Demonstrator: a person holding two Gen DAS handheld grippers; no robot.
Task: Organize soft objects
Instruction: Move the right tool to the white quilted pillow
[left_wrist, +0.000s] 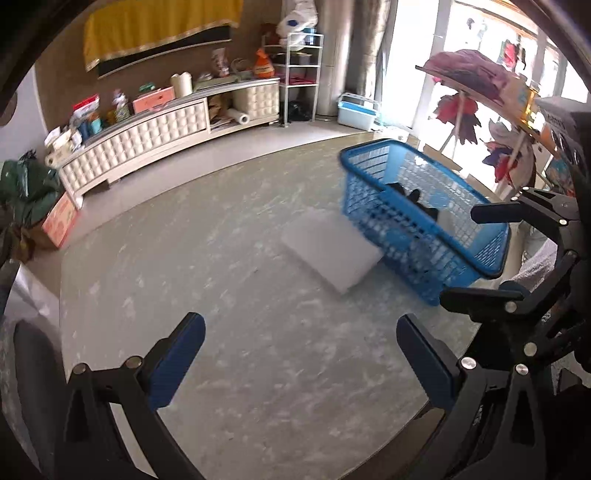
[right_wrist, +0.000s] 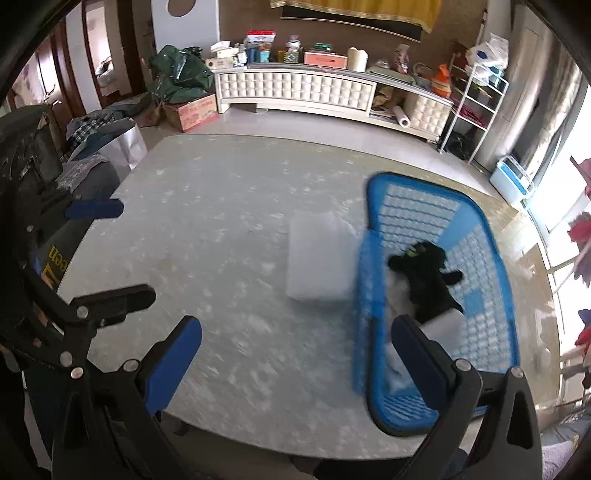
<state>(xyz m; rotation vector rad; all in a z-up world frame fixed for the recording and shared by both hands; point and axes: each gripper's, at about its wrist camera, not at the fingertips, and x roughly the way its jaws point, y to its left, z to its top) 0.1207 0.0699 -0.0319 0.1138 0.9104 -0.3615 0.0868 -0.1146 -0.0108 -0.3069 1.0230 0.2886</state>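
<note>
A blue plastic basket (left_wrist: 424, 221) stands on the marble table (left_wrist: 221, 295), at the right in both views (right_wrist: 480, 258). A black plush toy (right_wrist: 428, 280) lies inside it, with white soft pieces (right_wrist: 443, 325) beside it. A white foam block (left_wrist: 332, 254) lies flat on the table against the basket's left side, and it also shows in the right wrist view (right_wrist: 317, 262). My left gripper (left_wrist: 301, 363) is open and empty above the table, short of the block. My right gripper (right_wrist: 295, 363) is open and empty, its right finger over the basket's near end.
A long white cabinet (right_wrist: 295, 88) with clutter on top runs along the far wall. A cardboard box (right_wrist: 192, 110) and green bags sit on the floor at the left. A white rack (right_wrist: 476, 107) and a clothes stand (left_wrist: 480, 96) are at the right.
</note>
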